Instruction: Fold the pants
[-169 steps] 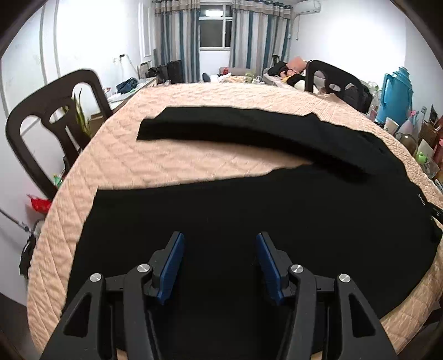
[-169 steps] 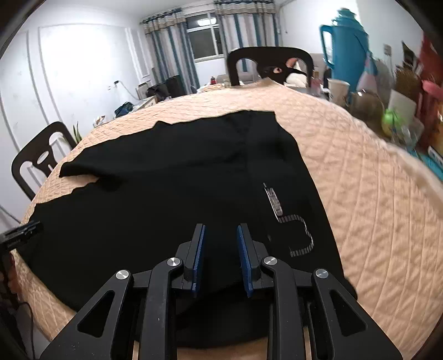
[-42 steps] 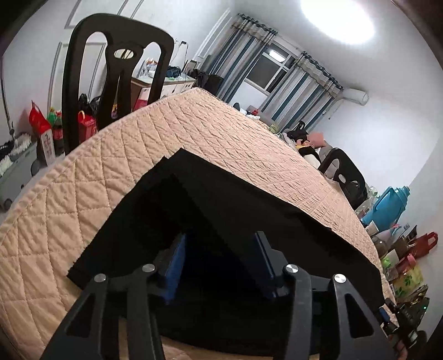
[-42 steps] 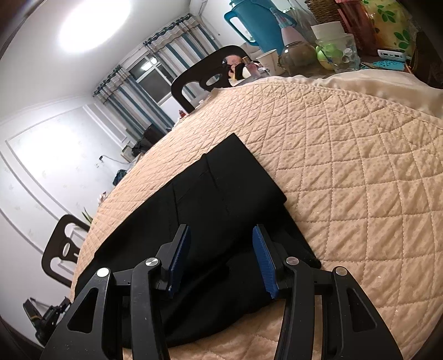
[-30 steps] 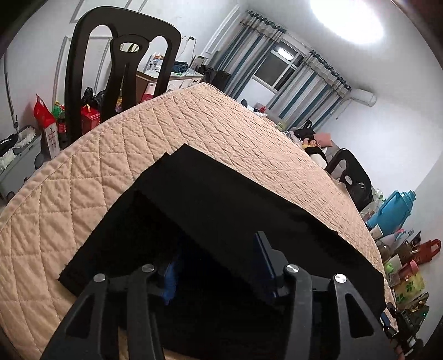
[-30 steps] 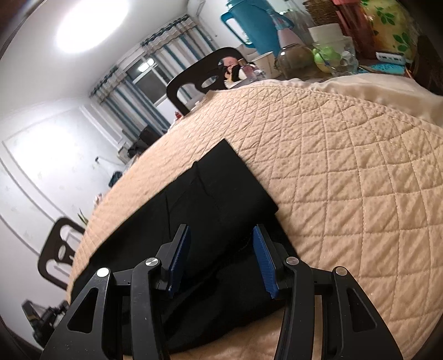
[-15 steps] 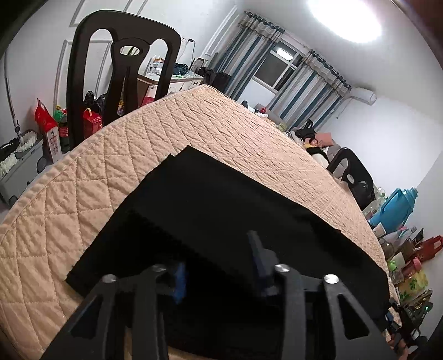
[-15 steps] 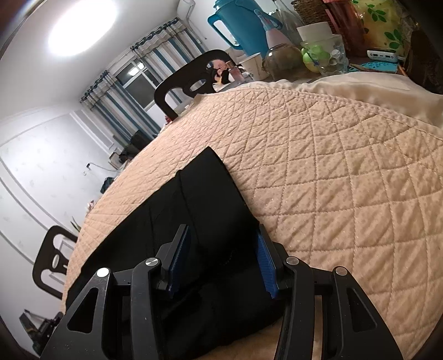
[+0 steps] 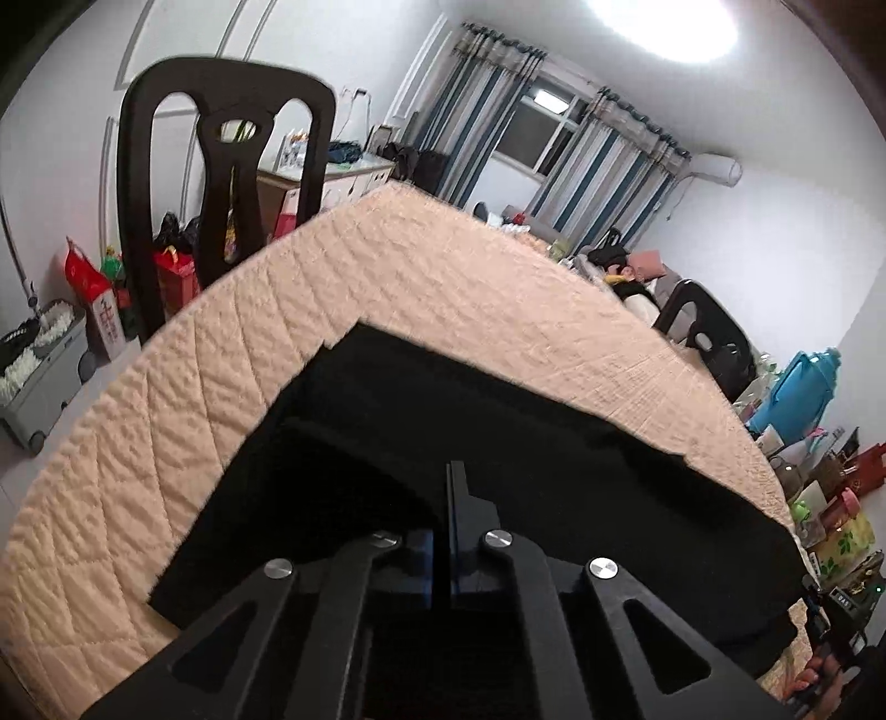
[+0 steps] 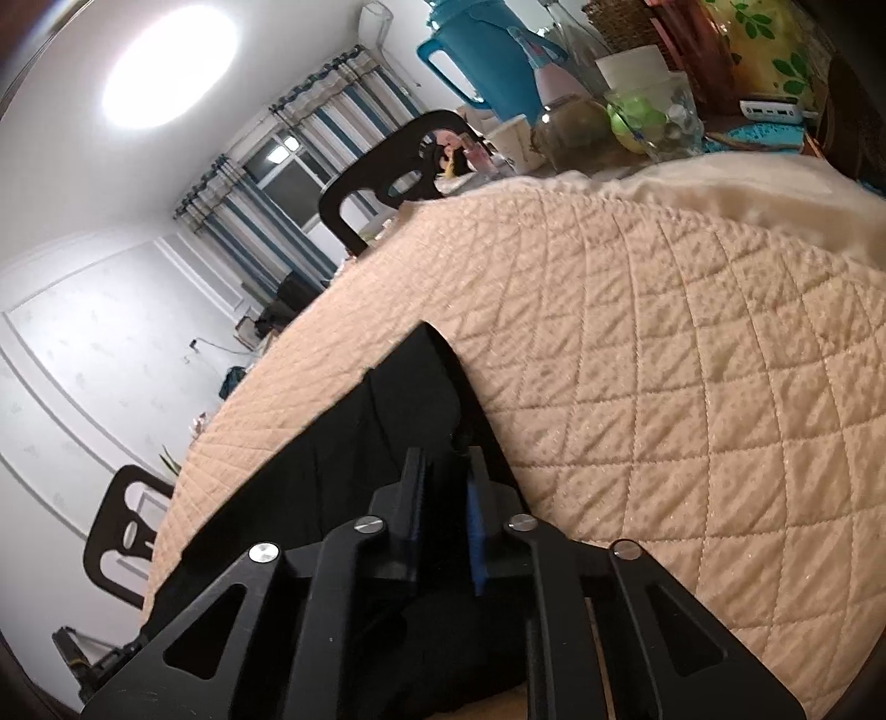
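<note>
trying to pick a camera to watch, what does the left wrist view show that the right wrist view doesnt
Only the left wrist view: the shut left gripper on the black pants, and red bags on the floor.

Only the right wrist view: the right gripper closed on the pants' near edge, and a glass bowl.

Both: the pants, peach quilted cover, blue jug.

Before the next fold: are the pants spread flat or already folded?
Folded: the pants lie as one narrow doubled strip on the quilt, layered edges visible.

Surface: table under a peach quilted cover (image 9: 487, 310) (image 10: 664, 354)
Lying on it: black pants (image 9: 498, 421) (image 10: 354, 443), folded lengthwise, along the near edge
</note>
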